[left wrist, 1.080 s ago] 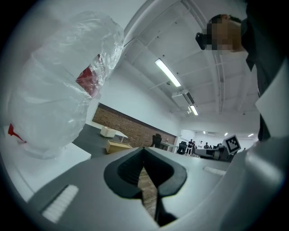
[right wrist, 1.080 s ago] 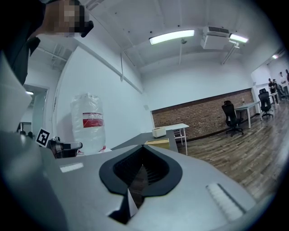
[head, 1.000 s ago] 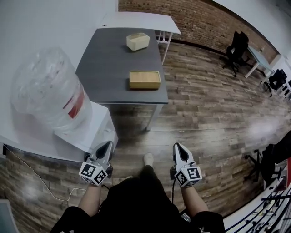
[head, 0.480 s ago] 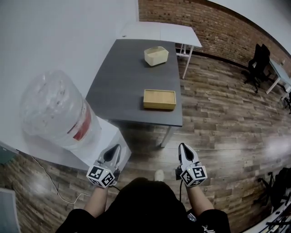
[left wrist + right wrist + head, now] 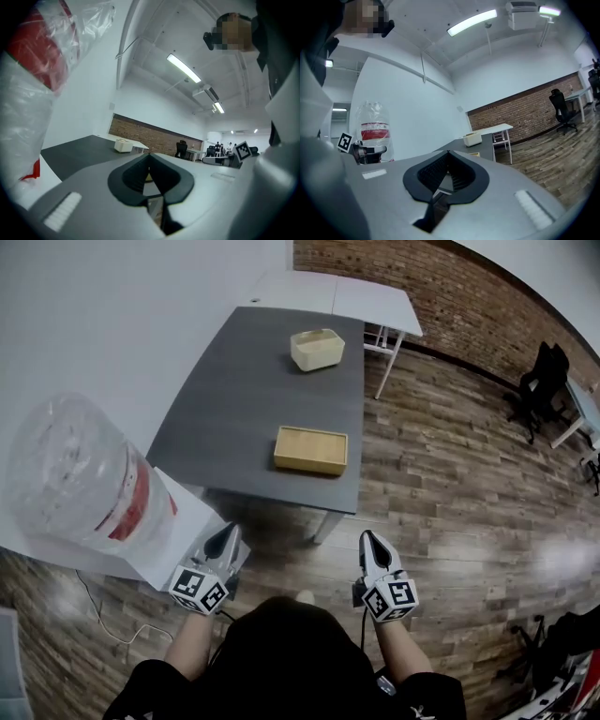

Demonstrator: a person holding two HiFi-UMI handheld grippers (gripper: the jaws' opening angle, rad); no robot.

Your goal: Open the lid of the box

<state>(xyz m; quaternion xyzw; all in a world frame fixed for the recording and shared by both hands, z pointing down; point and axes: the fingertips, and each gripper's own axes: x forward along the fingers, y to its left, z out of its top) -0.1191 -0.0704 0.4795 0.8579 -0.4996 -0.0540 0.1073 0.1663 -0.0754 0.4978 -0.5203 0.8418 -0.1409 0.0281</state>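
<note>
A plastic-wrapped water jug is sitting on a white cooler at near left, just beside the left gripper. Farther off, a dark table is carrying a flat wooden box by its near right edge and a cream container at its far end. The left gripper and the right gripper are hovering near the person, jaws pressed together and holding nothing, well apart from the box.

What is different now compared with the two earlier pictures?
The person has walked toward the grey table: the wooden box and the cream container now sit lower in the head view, nearer the left claw and right claw. Nothing was grasped or released. Both claws stay shut and empty, held out in front; both boxes keep their places on the table.
</note>
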